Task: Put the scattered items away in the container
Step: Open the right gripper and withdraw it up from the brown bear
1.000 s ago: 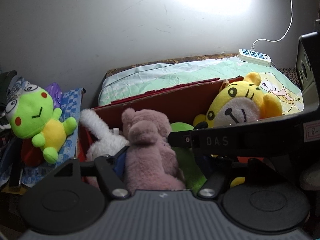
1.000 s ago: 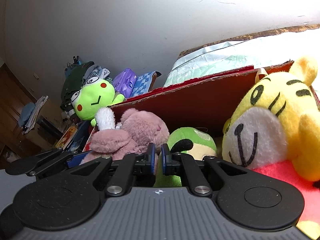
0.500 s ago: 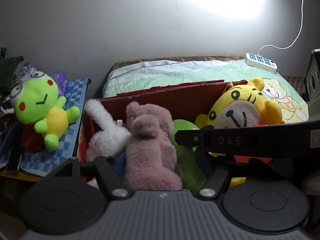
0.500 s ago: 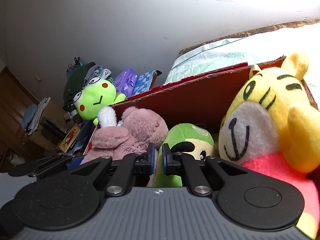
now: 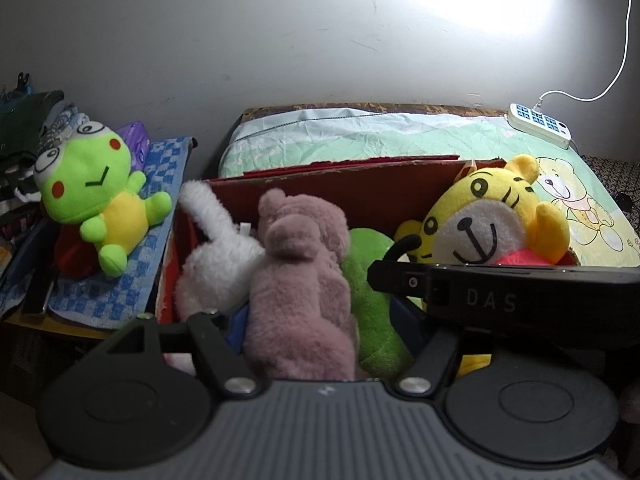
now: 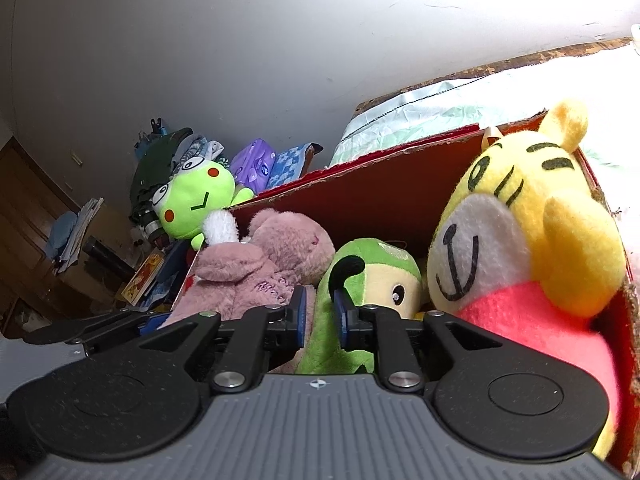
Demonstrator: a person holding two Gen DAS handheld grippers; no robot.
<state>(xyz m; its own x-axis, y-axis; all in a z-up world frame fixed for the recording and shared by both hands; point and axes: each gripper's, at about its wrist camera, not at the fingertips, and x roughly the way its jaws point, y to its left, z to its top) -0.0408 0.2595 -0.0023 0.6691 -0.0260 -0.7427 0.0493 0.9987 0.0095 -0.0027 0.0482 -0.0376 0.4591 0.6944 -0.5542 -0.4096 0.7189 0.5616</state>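
Left claw (image 5: 304,328) is clamped on the pink plush (image 5: 300,280), low in the red cardboard box (image 5: 360,192). Right claw (image 6: 320,316) has just been opening; the green plush (image 6: 360,280) sits between its jaws, apparently not pinched. Green frog plush (image 5: 96,200) lies outside the box on the blue checked cloth (image 5: 160,184). It looks light, soft and squashy: grip the torso, not a limb.

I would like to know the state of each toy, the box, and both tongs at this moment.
Pink plush: in the box, between the left tongs.
White plush: in the box.
Green plush: in the box; right tongs have just been opening around it.
Yellow tiger: in the box.
Frog plush: outside, on a blue cloth.
Red box: open.
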